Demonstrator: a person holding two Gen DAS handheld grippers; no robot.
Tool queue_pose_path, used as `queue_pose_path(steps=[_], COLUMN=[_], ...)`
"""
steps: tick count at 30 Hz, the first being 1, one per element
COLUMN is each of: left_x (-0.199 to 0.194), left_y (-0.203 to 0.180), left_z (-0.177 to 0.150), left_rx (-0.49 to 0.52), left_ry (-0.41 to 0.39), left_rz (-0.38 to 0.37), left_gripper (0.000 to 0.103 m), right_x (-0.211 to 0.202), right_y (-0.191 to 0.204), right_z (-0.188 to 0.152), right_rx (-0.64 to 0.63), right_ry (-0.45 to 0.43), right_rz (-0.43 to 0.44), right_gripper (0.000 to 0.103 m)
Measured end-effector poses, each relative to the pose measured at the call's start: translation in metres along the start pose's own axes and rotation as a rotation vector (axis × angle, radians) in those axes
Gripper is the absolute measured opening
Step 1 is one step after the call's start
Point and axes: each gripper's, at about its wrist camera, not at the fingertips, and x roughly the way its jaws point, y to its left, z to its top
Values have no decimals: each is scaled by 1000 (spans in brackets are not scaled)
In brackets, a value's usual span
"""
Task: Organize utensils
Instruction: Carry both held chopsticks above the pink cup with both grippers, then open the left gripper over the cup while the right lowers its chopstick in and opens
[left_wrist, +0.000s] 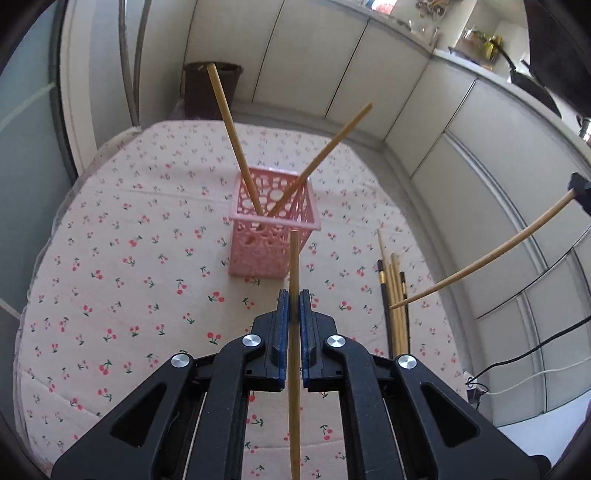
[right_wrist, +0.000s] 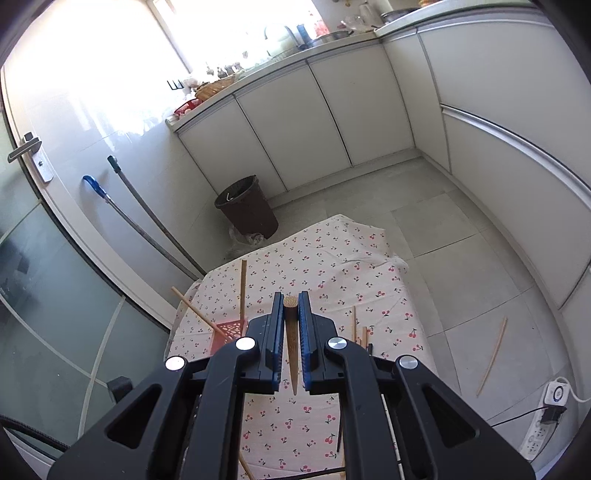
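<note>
In the left wrist view, the left gripper (left_wrist: 294, 306) fills the near foreground at 6 o'clock, its blue-padded fingers (left_wrist: 283, 314) clamped on a bamboo chopstick (left_wrist: 294, 354) that runs straight up toward 12 o'clock, its tip just below the rim of a pink perforated basket (left_wrist: 271, 236). The basket stands upright on a table covered with a cherry-print cloth (left_wrist: 129, 258). Two more bamboo chopsticks (left_wrist: 236, 140) lean inside the basket, splayed toward 11 and 1 o'clock. At 3 o'clock on the cloth lies a bundle of loose chopsticks (left_wrist: 395, 295), some bamboo, some dark. Further toward 3 o'clock, a long bamboo stick (left_wrist: 480, 258) hangs in the air, held at its far end by a dark gripper tip at the frame edge.

In the right wrist view, the right gripper (right_wrist: 291, 317) grasps its own chopstick (right_wrist: 291, 332) end-on between closed pads. Beyond lie the table, the basket at 9 o'clock, a brown bin (right_wrist: 247, 206) at 12 o'clock, and one chopstick on the floor (right_wrist: 493, 354) at 3 o'clock.
</note>
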Motion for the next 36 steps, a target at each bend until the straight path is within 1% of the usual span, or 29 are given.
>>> queue_pose_path(steps=[4,6,9,13,15,17,20,24,25,27,28,30,32,34,36], left_x=[-47,-64,-94,-114,-119,-115,-98,-65,-55,-45,-44,-46,-52,-63,-72], left_y=[-5,-9,-19,-32,-35,-36,-32,-19,-13,5,15,27,34,36,33], left_z=[8,23,55,101,117,133,147,153,152,143,136,130,131,132,134], left_rx=[9,15,32,65,72,69,56,26,11,-53,-98,-150,-178,-187,-185], left_ry=[-109,-158,-263,-385,-427,-459,-460,-419,-392,-371,-375,-373,-366,-383,-402], left_rz=[-8,-16,-33,-20,-7,19,54,99,92,72,70,81,77,81,86], left_gripper=[5,5,5,5,5,5,5,6,7,22,23,23,23,25,34], right_x=[-8,-11,-13,-13,-10,-4,7,28,32,39,42,46,50,53,58], right_y=[13,19,25,35,39,43,48,54,56,60,62,65,69,72,77], right_z=[3,7,16,32,40,49,56,59,58,57,55,55,54,53,52], right_rx=[-18,-14,-7,-8,-10,-11,-11,-13,-14,-14,-17,-20,-21,-22,-29], right_ry=[-18,-25,-40,-69,-76,-83,-83,-58,-52,-42,-40,-38,-37,-40,-43], right_rz=[24,40,58,68,75,83,94,96,95,96,96,94,89,84,75], right_gripper=[8,8,8,8,8,8,8,8,8,8,8,8,8,8,8])
